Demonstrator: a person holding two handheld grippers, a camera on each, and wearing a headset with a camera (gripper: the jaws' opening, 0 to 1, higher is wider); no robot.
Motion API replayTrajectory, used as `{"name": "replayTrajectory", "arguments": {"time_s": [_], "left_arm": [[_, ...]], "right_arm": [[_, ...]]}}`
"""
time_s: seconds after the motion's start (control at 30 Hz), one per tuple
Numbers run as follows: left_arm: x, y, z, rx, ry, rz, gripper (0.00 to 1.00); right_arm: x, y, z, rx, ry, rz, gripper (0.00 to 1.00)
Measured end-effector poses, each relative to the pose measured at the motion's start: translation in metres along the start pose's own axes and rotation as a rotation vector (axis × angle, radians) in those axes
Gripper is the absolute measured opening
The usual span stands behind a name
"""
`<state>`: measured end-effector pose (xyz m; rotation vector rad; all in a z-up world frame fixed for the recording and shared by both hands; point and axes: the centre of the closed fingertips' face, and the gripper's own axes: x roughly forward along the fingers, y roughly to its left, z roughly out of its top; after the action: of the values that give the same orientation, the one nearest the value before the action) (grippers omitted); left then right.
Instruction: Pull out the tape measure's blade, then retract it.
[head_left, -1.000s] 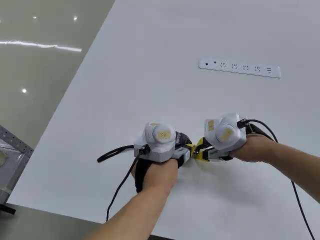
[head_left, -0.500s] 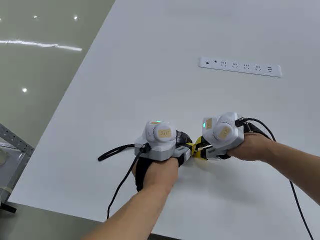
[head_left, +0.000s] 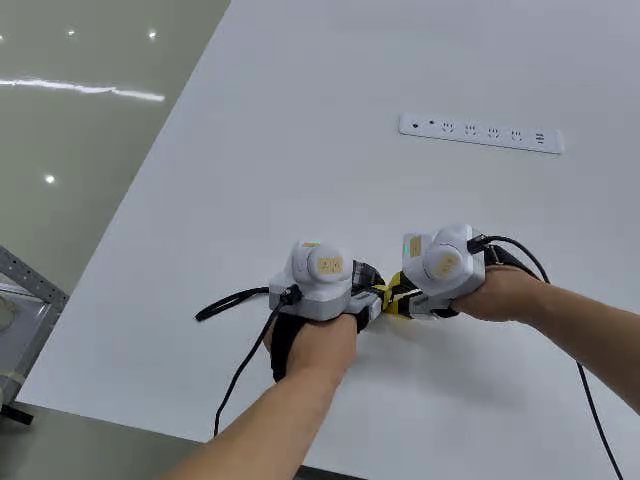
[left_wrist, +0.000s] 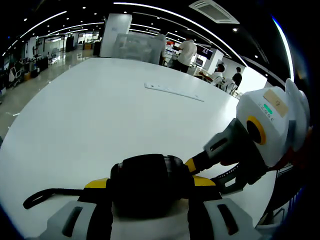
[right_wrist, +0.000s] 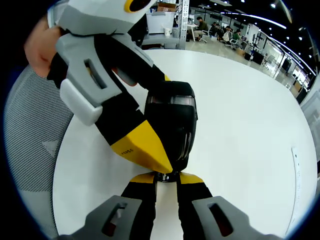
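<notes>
Head view, 6 o'clock: both grippers sit low over the desk (head_left: 300, 150), noses together. Change over the last second: the right gripper (right_wrist: 167, 177) has crept toward 9 o'clock, narrowing the gap to the left gripper (left_wrist: 150, 184), which has barely moved. No length of blade shows between them, so I judge the pull-out has not started and this is the grip being settled. Left fingers (left_wrist: 97, 184) are clamped on either flank of the tape measure (left_wrist: 150, 172), a black case held just above the desk surface between the two grippers. In the right gripper view the right fingers (right_wrist: 142, 195) are pressed nearly together on a small metal tab at the case mouth, which I take for the end hook (right_wrist: 167, 175). Orientation: in the right gripper view the mouth points to 6 o'clock, straight at the right fingers. In the head view the line from case to hook, the blade's axis, runs roughly 9 to 3 o'clock with the mouth facing 3 o'clock. A pull toward 3 o'clock should draw the blade cleanly. Farther off, at 1 o'clock, a white power strip (head_left: 480, 133) lies well apart from the work.
</notes>
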<state>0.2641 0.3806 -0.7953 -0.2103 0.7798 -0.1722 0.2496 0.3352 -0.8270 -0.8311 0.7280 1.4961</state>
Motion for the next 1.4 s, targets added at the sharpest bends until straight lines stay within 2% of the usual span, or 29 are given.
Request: {"name": "replayTrajectory", "arguments": {"time_s": [0.27,0.63,0.77,0.87,1.13,1.33,1.4], "left_arm": [[0.000,0.000,0.000,0.009,-0.003,0.004,0.58],[0.000,-0.001,0.000,0.017,-0.006,0.006,0.60],[-0.001,-0.001,0.000,0.037,-0.012,0.003,0.60],[-0.003,-0.002,0.001,0.074,-0.019,-0.001,0.59],[-0.009,0.000,0.000,0.109,-0.013,-0.032,0.59],[-0.018,0.003,-0.001,0.144,-0.014,-0.044,0.61],[-0.020,0.004,-0.004,0.156,0.000,-0.056,0.63]], "right_arm": [[0.000,-0.001,0.000,0.014,-0.014,-0.013,0.13],[0.000,0.000,0.000,-0.003,-0.002,-0.035,0.14],[-0.001,-0.003,-0.001,0.012,0.000,-0.062,0.17],[-0.002,-0.003,-0.002,0.022,0.003,-0.072,0.18],[-0.009,-0.003,0.001,0.109,-0.026,-0.097,0.23],[-0.014,-0.002,0.000,0.163,-0.026,-0.127,0.30],[-0.017,-0.001,-0.001,0.189,-0.027,-0.140,0.32]]}}
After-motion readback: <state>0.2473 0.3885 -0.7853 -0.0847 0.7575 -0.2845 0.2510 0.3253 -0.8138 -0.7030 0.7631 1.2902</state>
